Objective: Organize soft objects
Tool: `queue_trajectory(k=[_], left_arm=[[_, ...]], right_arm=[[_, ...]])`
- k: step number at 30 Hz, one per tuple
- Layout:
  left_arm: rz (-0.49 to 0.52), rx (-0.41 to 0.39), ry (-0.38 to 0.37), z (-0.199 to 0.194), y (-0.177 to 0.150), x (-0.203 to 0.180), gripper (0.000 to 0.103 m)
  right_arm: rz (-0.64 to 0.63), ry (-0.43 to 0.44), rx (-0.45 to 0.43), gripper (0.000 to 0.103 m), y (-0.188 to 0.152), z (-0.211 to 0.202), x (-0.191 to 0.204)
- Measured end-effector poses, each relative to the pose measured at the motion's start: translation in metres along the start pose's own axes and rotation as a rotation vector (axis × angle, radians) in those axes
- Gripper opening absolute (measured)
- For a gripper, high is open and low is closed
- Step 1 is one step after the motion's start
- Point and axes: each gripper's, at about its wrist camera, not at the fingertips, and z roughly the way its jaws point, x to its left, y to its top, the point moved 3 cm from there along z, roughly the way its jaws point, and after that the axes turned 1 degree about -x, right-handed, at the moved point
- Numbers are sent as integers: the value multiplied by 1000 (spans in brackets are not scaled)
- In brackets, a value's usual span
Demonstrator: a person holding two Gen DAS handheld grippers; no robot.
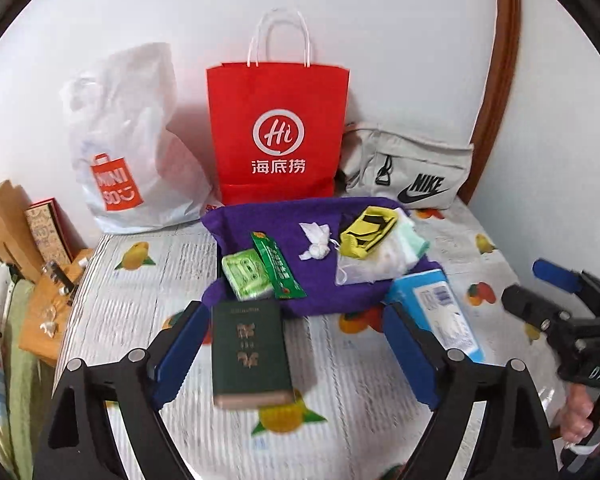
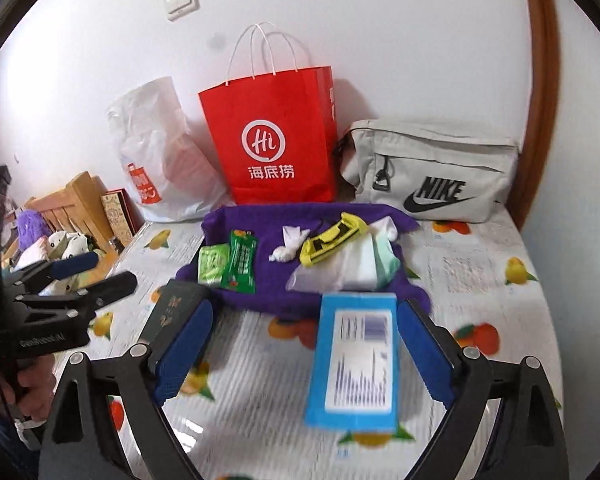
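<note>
A purple cloth tray (image 1: 256, 220) (image 2: 268, 220) on the table holds a green tissue pack (image 1: 246, 274) (image 2: 213, 265), a green sachet (image 1: 278, 266) (image 2: 242, 262), a white knotted wad (image 1: 316, 242) (image 2: 290, 246), a yellow and black strap (image 1: 366, 232) (image 2: 332, 240) and white plastic bags (image 1: 384, 258) (image 2: 352, 264). A dark green booklet (image 1: 250, 352) (image 2: 172, 310) lies between the fingers of my open left gripper (image 1: 296, 348). A blue pack (image 2: 354, 360) (image 1: 436, 312) lies between the fingers of my open right gripper (image 2: 304, 348). Neither is held.
A red paper bag (image 1: 278, 132) (image 2: 272, 136), a white plastic bag (image 1: 128, 148) (image 2: 160, 156) and a grey Nike pouch (image 1: 412, 168) (image 2: 432, 168) stand at the wall. The fruit-print tablecloth (image 1: 148, 300) (image 2: 480, 280) covers the table. Boxes and clutter sit beyond its left edge.
</note>
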Motion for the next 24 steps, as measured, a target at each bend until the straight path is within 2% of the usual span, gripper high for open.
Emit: queue_trajectory(k=[4, 5, 11, 24], left_arm=[[-11, -21, -25, -31, -17, -7, 95], [-8, -27, -22, -40, -23, -9, 95], [-1, -64, 16, -76, -51, -14, 95], [-39, -102, 41, -118, -84, -11, 96]], right_arm=[[-1, -24, -8, 97, -21, -31, 9], [0, -30, -12, 100, -25, -38, 10], [12, -75, -41, 101, -52, -74, 19], [-20, -107, -68, 101, -85, -118, 36]])
